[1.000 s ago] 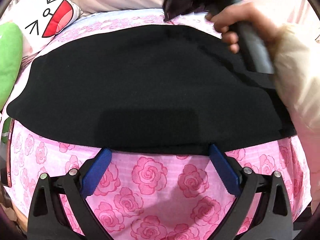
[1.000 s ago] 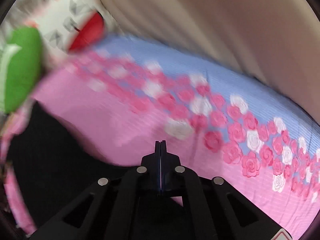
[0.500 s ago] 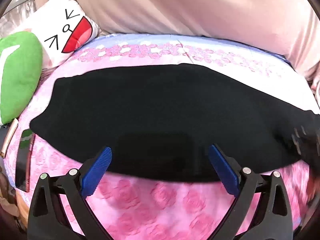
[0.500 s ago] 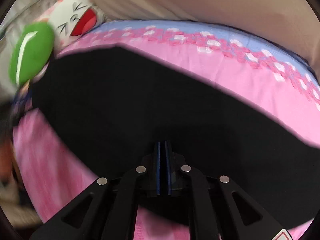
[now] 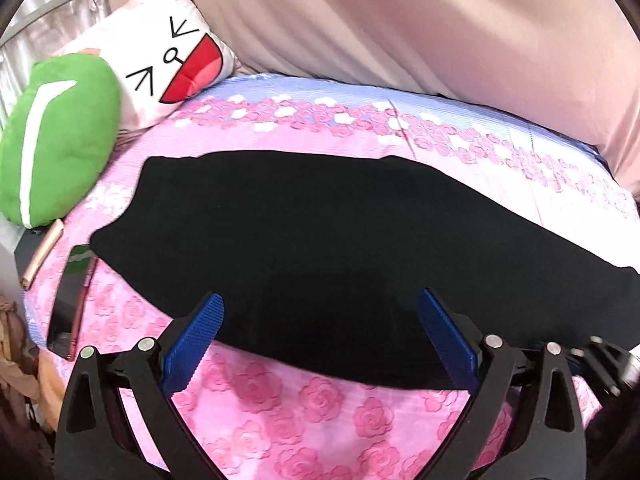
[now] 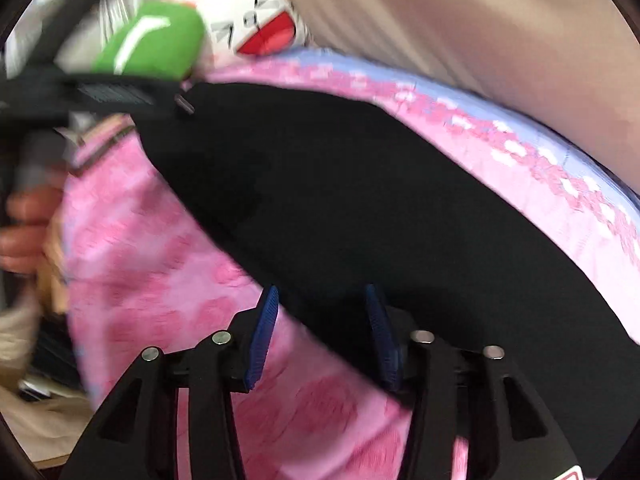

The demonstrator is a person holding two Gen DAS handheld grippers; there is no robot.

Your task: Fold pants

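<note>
Across pink bedspread [image 5: 320,412], black pants [image 5: 340,248] lying lengthwise left-right, flat

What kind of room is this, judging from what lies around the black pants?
Most likely a bedroom. The black pants lie on a bed with a pink rose-print sheet, a white cartoon-face pillow and a green plush cushion sit at its far left end, and a pale curtain hangs behind.
</note>
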